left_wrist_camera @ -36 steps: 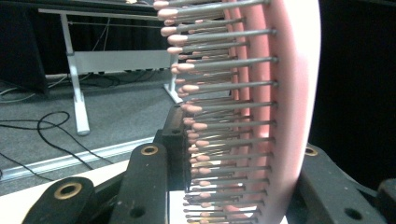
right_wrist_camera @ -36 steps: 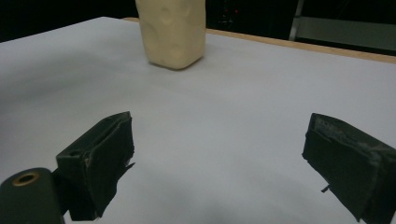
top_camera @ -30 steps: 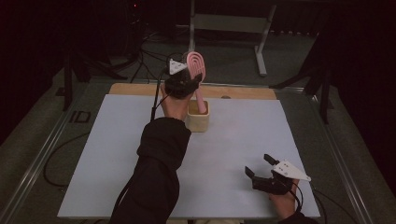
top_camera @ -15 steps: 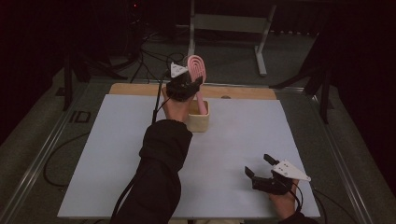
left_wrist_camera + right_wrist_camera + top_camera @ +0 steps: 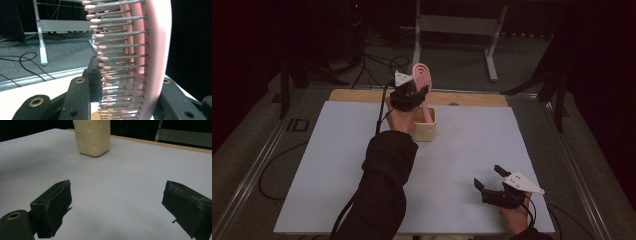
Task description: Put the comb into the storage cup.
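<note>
here the pink hairbrush (image 5: pixel 422 85) is clamped in the left gripper (image 5: pixel 413 95) at the table's twelve o'clock, handle down in the cream cup (image 5: pixel 424 129). it should be kept upright so the cup isn't tipped. the right gripper (image 5: pixel 493 181) is held wide open, empty, at five o'clock.

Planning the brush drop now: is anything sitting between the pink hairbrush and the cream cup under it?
Nothing visible does. The left claw holds the pink hairbrush upright, its handle already reaching down into the cream cup. The right claw sits open, far off near the table's front edge.
</note>
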`<state>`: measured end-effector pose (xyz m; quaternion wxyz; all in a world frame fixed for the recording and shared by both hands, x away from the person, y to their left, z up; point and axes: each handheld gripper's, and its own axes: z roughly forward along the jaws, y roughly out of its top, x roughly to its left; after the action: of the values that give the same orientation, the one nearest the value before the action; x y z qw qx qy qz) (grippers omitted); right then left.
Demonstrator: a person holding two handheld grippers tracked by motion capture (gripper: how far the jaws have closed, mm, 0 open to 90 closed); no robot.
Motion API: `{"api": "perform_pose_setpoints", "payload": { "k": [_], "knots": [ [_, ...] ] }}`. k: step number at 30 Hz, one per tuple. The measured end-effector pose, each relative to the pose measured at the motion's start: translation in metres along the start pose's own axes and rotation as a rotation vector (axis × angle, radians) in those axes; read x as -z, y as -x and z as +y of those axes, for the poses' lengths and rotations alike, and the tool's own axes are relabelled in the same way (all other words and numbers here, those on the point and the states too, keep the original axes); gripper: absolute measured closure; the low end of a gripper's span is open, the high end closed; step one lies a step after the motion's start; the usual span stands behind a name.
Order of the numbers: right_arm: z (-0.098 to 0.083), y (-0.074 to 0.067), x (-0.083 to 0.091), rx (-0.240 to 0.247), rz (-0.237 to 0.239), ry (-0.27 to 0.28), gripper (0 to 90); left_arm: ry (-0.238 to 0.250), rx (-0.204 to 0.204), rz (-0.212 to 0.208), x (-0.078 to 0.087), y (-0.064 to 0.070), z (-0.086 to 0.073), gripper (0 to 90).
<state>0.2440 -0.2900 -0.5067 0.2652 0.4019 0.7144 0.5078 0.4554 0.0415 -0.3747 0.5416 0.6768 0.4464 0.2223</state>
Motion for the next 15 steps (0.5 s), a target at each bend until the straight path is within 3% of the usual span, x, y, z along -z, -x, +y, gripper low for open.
{"api": "perform_pose_setpoints", "payload": {
  "k": [15],
  "knots": [
    [0.0000, 0.0002, -0.0001, 0.001, 0.001, 0.002, 8.5, -0.013, 0.009, -0.003, -0.0042, 0.0038, -0.0076, 64.5]
  ]
}}
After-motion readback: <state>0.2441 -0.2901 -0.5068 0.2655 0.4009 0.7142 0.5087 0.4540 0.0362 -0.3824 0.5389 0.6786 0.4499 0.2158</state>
